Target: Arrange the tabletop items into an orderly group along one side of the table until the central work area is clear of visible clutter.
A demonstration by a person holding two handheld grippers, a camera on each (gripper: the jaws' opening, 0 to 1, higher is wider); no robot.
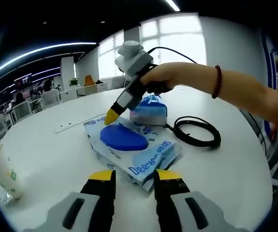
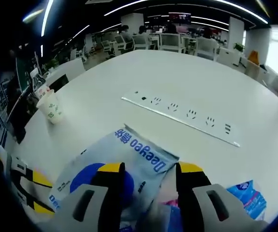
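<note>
A blue-and-white "Deeyeo" wipes pack (image 1: 138,153) with a dark blue oval lid lies flat on the white table (image 1: 57,145). My left gripper (image 1: 135,177) is open just short of the pack's near corner, holding nothing. A hand brings my right gripper (image 1: 111,116) in from the right, its yellow tip down at the pack's far edge. In the right gripper view its jaws (image 2: 150,169) stand open over the pack (image 2: 129,159). A small blue tissue pack (image 1: 151,108) sits just behind the wipes pack, and also shows at lower right (image 2: 247,195).
A coiled black cable (image 1: 197,131) lies right of the packs. A paper cup (image 1: 4,171) stands at the table's left edge, also seen as the cup (image 2: 52,107). A white power strip (image 2: 182,113) is set into the table. Office chairs and desks stand beyond.
</note>
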